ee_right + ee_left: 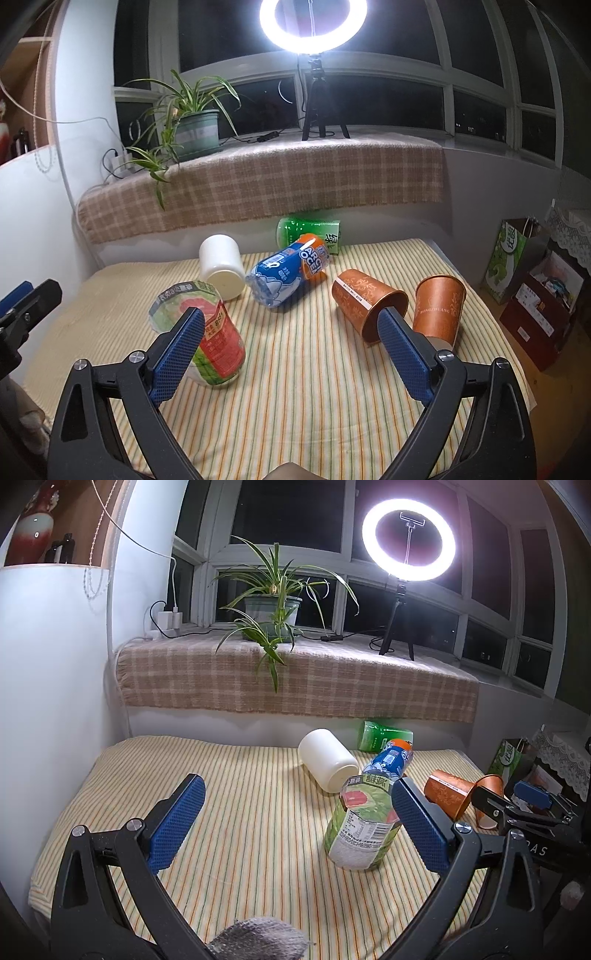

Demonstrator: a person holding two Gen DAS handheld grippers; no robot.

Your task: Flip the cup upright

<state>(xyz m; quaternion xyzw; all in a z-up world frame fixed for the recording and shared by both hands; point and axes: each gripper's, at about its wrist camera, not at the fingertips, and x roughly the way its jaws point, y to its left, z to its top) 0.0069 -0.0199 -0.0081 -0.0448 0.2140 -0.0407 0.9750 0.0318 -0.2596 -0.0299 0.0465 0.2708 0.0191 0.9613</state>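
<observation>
The lying copper paper cup [364, 308] rests on its side on the striped table [295, 369], mouth toward the camera, just beside a second copper cup [439, 310] that stands with its wide mouth up. That makes two copper cups, one down and one seemingly already upright, so the lying one is probably the next to flip. The right tongs [291, 360] are spread wide and hold nothing, the right-hand pad just in front of the lying cup's mouth, likely lined up to close over its rim. The left tongs [297, 823] are also wide and empty, hanging above the table near the watermelon-label bottle [360, 829].

Farther out lie one white jar [221, 266], one blue-and-orange bottle [288, 273] and one green bottle [308, 232], all on their sides, apparently clutter.
</observation>
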